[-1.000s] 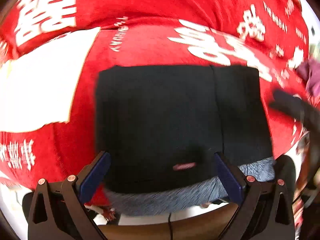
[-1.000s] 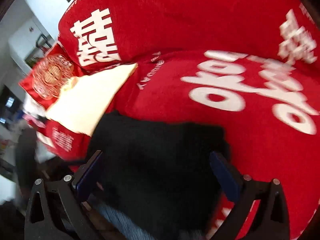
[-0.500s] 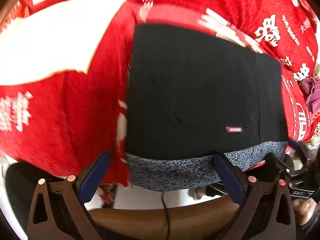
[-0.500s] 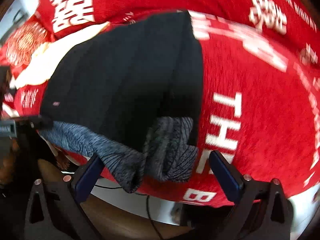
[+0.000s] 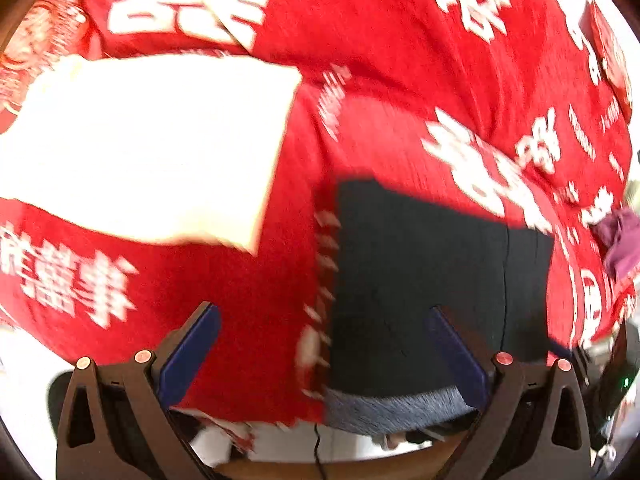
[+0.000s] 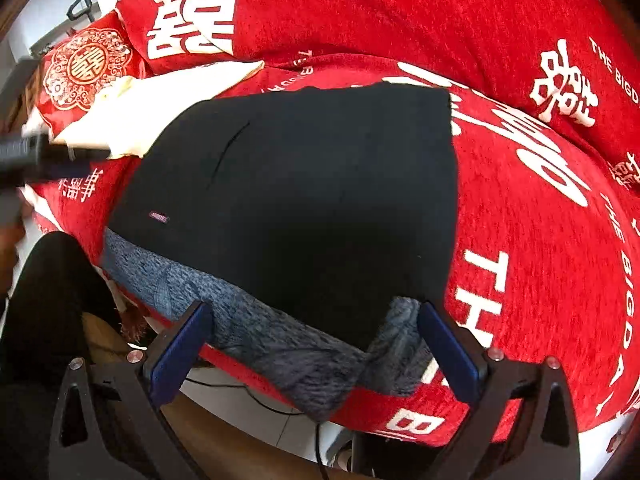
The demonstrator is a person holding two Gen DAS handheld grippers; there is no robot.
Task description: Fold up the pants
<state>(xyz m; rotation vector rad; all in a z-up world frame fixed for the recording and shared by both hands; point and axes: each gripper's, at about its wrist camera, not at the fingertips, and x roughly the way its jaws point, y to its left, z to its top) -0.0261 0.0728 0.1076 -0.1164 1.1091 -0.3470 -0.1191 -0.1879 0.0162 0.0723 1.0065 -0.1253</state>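
The right gripper (image 6: 314, 354) stands wide open with nothing between its blue fingers (image 6: 178, 350), poised just over the front edge of the red cover (image 6: 540, 240). Straight ahead of it lie the black pants (image 6: 312, 184), folded into a squarish block whose grey waistband (image 6: 256, 336) hangs at that front edge, closest to the fingers; one corner of the waistband curls up beside the right finger. The left gripper (image 5: 320, 356) is also wide open and empty, set off towards the left side of the cover, so the pants (image 5: 420, 280) sit ahead and to its right, under its right finger only (this view is blurred). A cream cloth (image 5: 148, 148) lies further back on the left. Judging from this, the right gripper is the nearer and better centred for any next tidy of the waistband edge
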